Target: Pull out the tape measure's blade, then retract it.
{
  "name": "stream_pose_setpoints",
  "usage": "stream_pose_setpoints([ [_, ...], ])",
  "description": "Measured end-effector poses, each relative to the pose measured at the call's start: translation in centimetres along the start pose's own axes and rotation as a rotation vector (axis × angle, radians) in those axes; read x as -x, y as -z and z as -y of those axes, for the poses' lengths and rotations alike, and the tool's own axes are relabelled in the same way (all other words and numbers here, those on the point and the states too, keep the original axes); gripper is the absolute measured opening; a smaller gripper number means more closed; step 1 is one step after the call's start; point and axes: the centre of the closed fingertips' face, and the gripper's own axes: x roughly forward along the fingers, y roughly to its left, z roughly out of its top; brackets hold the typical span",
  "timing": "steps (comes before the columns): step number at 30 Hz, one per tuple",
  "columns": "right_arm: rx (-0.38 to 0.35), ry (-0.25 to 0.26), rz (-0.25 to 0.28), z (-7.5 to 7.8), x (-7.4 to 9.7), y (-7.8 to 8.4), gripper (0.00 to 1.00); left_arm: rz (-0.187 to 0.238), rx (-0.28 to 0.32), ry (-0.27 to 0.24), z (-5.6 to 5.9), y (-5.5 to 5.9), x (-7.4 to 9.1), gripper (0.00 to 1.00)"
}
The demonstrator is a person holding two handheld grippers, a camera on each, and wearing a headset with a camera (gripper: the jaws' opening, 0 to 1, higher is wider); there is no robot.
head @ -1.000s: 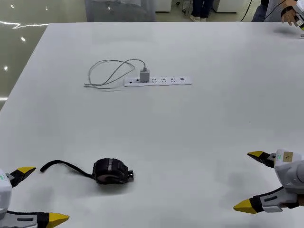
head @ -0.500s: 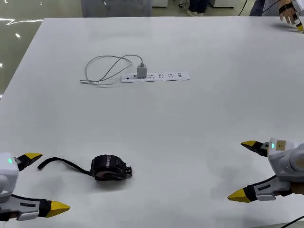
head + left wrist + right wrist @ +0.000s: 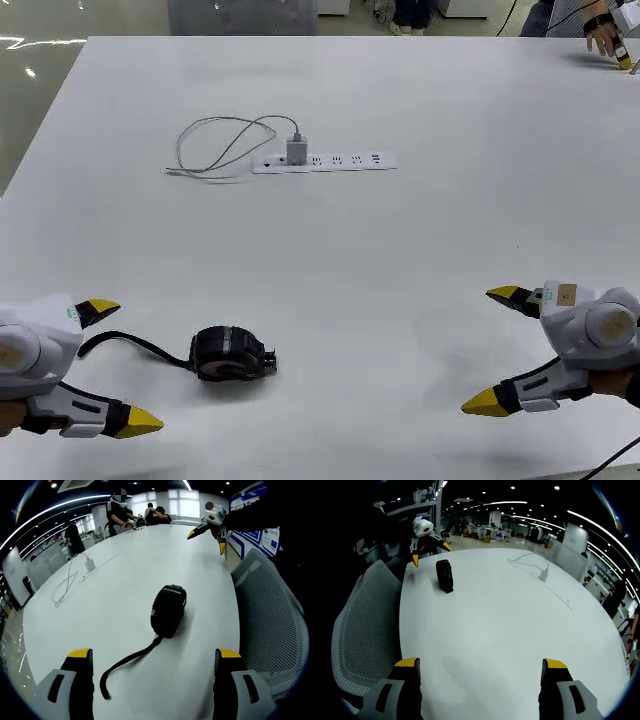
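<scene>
A black tape measure (image 3: 229, 354) lies on the white table (image 3: 400, 250) near its front left, a black wrist strap (image 3: 130, 345) trailing off to the left. My left gripper (image 3: 118, 366) stands open just left of it, the strap running between its yellow-tipped jaws. From the left gripper's camera the tape measure (image 3: 168, 609) lies straight ahead and the strap (image 3: 127, 665) curls back toward the jaws. My right gripper (image 3: 495, 350) is open at the front right, far from the tape measure (image 3: 444, 575), with nothing between its jaws.
A white power strip (image 3: 325, 161) with a grey charger and a looped cable (image 3: 222, 147) lies mid-table at the back. A person's hand (image 3: 600, 30) works at the far right corner. A mesh chair (image 3: 272, 615) stands at the table's near edge.
My left gripper has risen and come closer to the strap's end. The right gripper has shifted slightly left. The tape measure has not moved; the head camera has tilted a little.
</scene>
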Motion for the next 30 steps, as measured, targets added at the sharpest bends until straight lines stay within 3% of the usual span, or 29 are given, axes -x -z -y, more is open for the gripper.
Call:
stream_pose_setpoints([
  [18,0.064,-0.042,0.025,0.1,-2.3,-3.2,0.99,-0.049,-0.073,0.054,-0.7,-2.8,-1.4,0.99],
  [30,0.100,-0.067,0.047,-0.1,-4.5,-5.5,0.99,-0.095,-0.142,0.082,-0.8,-3.9,-3.3,0.99],
])
